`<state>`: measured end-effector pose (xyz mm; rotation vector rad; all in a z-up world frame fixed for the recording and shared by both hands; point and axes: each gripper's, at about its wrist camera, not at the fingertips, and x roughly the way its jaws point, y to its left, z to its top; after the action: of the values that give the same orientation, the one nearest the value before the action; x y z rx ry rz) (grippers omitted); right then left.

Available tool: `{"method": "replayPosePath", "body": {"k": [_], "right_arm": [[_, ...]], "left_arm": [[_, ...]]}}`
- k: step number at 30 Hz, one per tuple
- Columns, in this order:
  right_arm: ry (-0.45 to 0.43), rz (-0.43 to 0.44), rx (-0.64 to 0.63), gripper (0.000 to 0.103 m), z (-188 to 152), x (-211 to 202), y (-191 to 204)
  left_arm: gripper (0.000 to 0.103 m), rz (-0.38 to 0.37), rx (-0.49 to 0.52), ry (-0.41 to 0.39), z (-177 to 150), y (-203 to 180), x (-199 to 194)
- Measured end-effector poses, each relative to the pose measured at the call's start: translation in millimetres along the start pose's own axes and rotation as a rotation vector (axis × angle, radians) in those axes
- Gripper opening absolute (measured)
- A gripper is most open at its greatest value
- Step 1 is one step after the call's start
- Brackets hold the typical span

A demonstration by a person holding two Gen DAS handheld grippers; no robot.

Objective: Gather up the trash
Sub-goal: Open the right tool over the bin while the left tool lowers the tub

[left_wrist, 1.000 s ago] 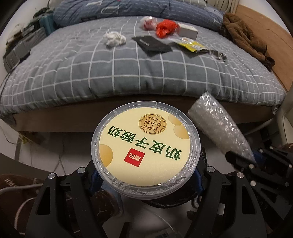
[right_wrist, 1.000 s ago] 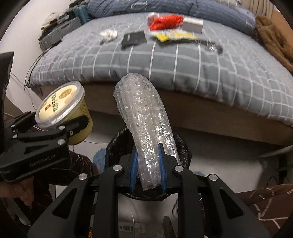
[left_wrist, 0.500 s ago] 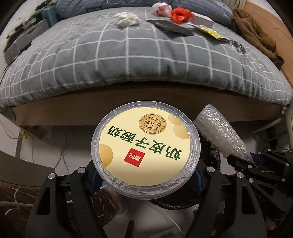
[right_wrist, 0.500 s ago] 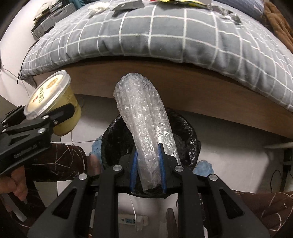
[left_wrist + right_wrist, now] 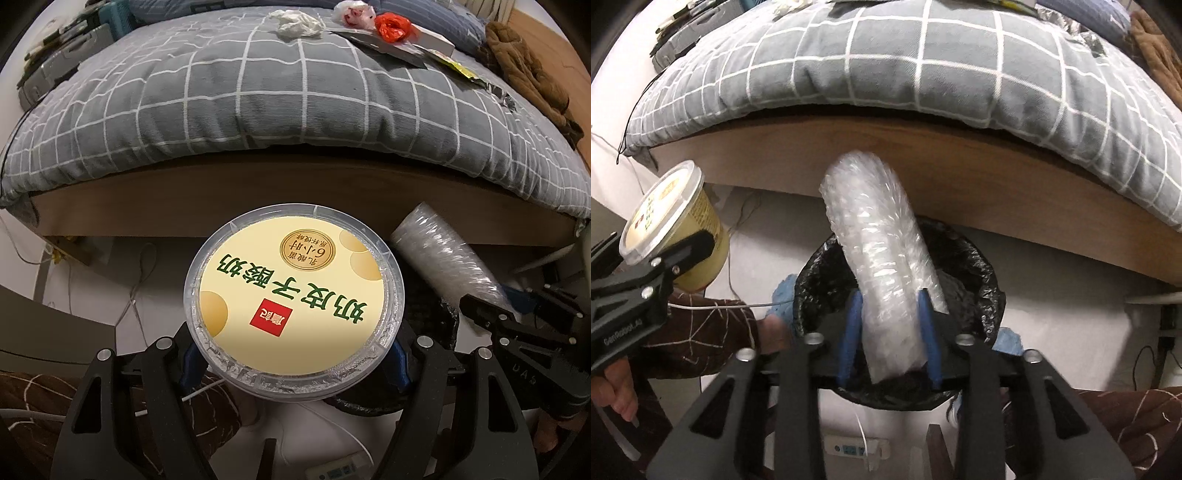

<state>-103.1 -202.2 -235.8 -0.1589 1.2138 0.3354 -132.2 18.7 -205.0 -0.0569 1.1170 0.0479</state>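
Observation:
My left gripper (image 5: 293,354) is shut on a round yellow yogurt tub (image 5: 293,295) with a clear lid; it also shows in the right wrist view (image 5: 670,221), held left of the bin. My right gripper (image 5: 890,332) is shut on a roll of clear bubble wrap (image 5: 882,258), held right over the black-lined trash bin (image 5: 982,269) on the floor by the bed. The bubble wrap also shows in the left wrist view (image 5: 443,258). More trash lies on the bed: a white tissue wad (image 5: 297,24), a red plastic bag (image 5: 393,26), a yellow wrapper (image 5: 460,68).
The bed with a grey checked duvet (image 5: 277,103) and wooden frame (image 5: 923,162) stands just behind the bin. A brown garment (image 5: 528,74) lies at the bed's right. A power strip (image 5: 857,450) and cables lie on the floor. Blue slippers (image 5: 783,291) sit beside the bin.
Both grippers have moved down and closer to the bed's edge with their loads. The bubble wrap now hangs lower over the bin.

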Motion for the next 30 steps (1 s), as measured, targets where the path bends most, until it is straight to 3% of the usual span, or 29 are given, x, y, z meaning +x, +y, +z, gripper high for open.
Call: {"method": "replayPosePath", "body": {"k": [6, 13, 19, 30], "right_arm": [[-0.042, -0.047, 0.034, 0.068, 0.2, -10.9, -15.7], [-0.087, -0.100, 0.098, 0.088, -1.8, -25.6, -48.9], [-0.124, -0.139, 0.144, 0.094, -5.9, -35.1, -75.5], [-0.144, -0.159, 0.199, 0.094, -19.1, -46.1, -107.4]], "left_arm": [[0.073, -0.012, 0.020, 0.005, 5.1, 1.1, 2.7], [0.073, -0.033, 0.067, 0.013, 5.0, -17.9, 4.6], [0.073, -0.050, 0.104, 0.018, 6.8, -43.8, 5.7], [0.073, -0.085, 0.168, 0.042, 10.9, -95.4, 14.8]]}}
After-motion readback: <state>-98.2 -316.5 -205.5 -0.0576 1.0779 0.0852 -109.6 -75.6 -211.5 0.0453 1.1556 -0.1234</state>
